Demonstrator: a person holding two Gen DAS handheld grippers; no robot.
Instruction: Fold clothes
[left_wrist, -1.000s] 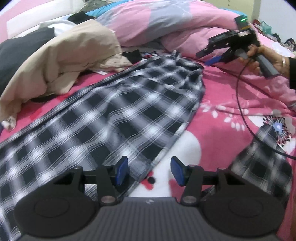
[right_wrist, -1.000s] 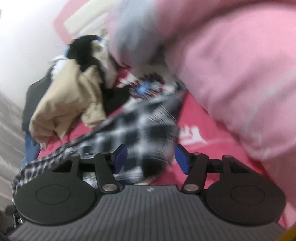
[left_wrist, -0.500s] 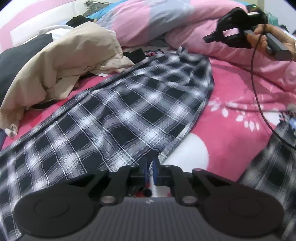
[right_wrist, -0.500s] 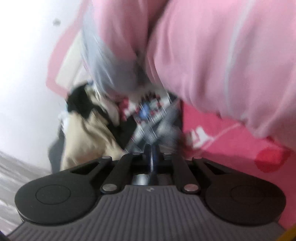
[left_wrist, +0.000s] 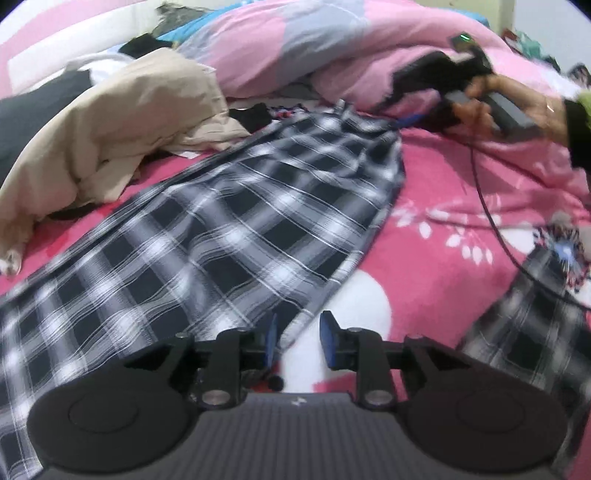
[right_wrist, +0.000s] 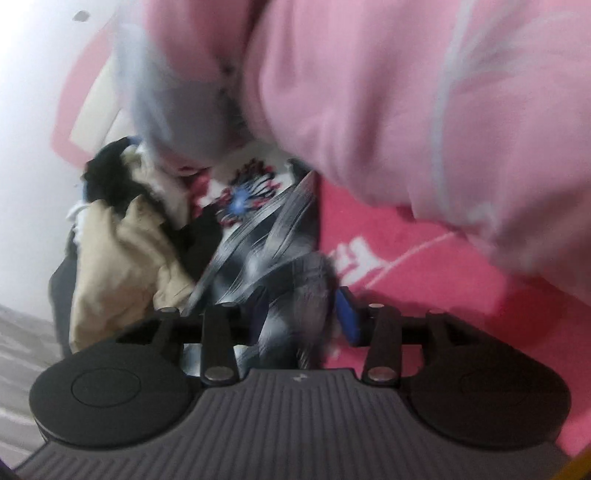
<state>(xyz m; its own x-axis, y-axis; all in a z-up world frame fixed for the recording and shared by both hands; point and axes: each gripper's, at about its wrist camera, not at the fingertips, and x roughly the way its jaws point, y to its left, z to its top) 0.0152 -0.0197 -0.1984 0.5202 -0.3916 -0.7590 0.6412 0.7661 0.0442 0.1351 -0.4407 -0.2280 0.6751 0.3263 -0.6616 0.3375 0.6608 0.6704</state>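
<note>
A black-and-white plaid garment (left_wrist: 236, 229) lies spread across the pink bedsheet (left_wrist: 443, 206). My left gripper (left_wrist: 299, 339) hovers at its near hem. Its jaws are opening, and the hem edge runs between the blue pads without being pinched. A hand (left_wrist: 517, 103) holds my right gripper (left_wrist: 408, 119) at the garment's far corner, under the pink duvet. In the blurred right wrist view, bunched plaid cloth (right_wrist: 295, 295) fills the gap of the right gripper (right_wrist: 301, 317). Its jaws are opening too.
A beige garment (left_wrist: 122, 140) and dark clothes (left_wrist: 33, 110) are heaped at the left. A pink and grey duvet (left_wrist: 314, 44) is piled along the back. A black cable (left_wrist: 491, 221) trails over the sheet at the right, near another plaid piece (left_wrist: 524, 317).
Both grippers snapped fully shut half a second ago and have parted again. The right gripper has dropped onto the garment's far corner, with cloth now between its jaws.
</note>
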